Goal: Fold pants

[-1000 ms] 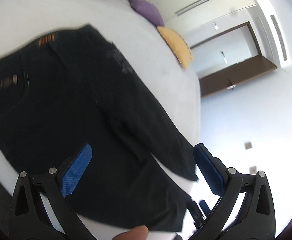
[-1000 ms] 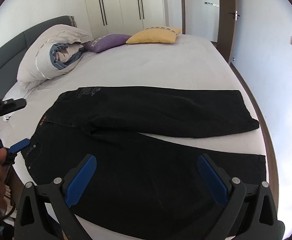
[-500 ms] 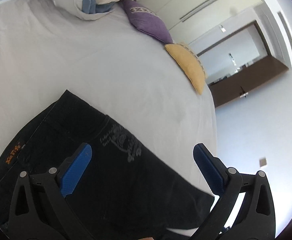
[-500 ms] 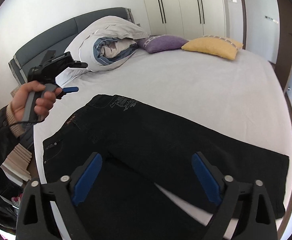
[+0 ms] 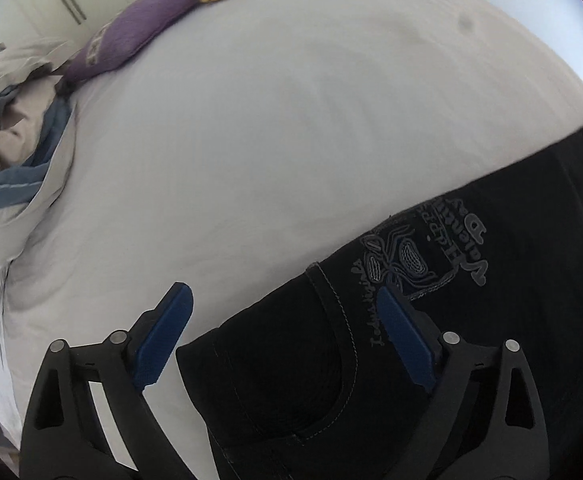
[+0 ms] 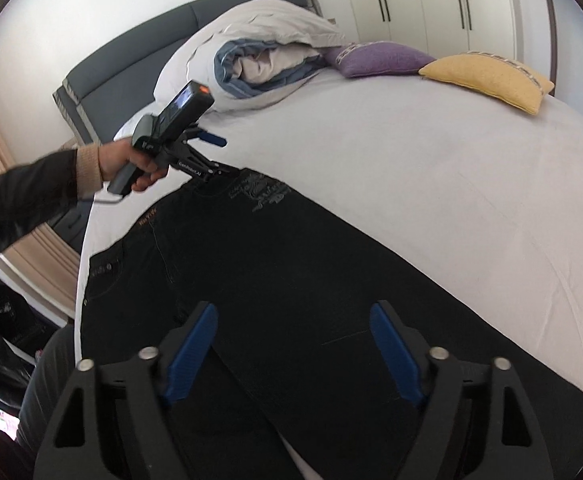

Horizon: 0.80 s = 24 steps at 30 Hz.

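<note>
Pants waistband corner between the left gripper's parted jaws

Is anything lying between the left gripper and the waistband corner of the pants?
Nothing visible. The left gripper straddles the pants at the waistband corner, fingers open, having just been closing. Only bare sheet beyond.
</note>
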{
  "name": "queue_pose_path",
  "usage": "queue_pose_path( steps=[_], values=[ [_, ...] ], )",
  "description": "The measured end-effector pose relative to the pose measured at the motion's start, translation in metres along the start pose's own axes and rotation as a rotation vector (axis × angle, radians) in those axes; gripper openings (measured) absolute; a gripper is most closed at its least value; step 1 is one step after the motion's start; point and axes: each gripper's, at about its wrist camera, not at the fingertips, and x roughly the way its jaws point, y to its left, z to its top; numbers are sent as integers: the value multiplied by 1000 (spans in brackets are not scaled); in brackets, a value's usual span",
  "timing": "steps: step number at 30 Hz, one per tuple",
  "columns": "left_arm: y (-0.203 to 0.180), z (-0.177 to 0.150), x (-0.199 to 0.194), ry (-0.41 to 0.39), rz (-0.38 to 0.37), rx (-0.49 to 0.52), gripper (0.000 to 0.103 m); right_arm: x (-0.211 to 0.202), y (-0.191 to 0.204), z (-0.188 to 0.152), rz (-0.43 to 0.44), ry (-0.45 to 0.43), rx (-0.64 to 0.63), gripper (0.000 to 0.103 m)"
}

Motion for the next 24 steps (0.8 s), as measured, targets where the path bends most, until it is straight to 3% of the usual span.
queue_pose_path(
  steps=[5,7,9,14,18,20,22,24],
  values=[
    [-2,7,28,56,-44,94,87,10,-3,-2,37,7,-16,73],
    [-4,8,41,93,-67,110,71,13,-3,-2,44,8,-21,70],
    [1,10,54,126,-75,93,64,17,-5,-1,49,8,-14,67],
    [15,13,80,180,-137,28,63,23,-9,2,60,19,-14,64],
    [13,18,87,191,-116,62,63,30,-16,8,59,32,-12,59],
    [11,19,88,185,-126,71,50,35,-19,15,56,37,-10,55],
    [6,19,86,168,-138,81,25,40,-21,22,46,42,-21,53],
    [-1,19,84,150,-114,109,19,46,-22,31,40,54,-46,49]
  ],
)
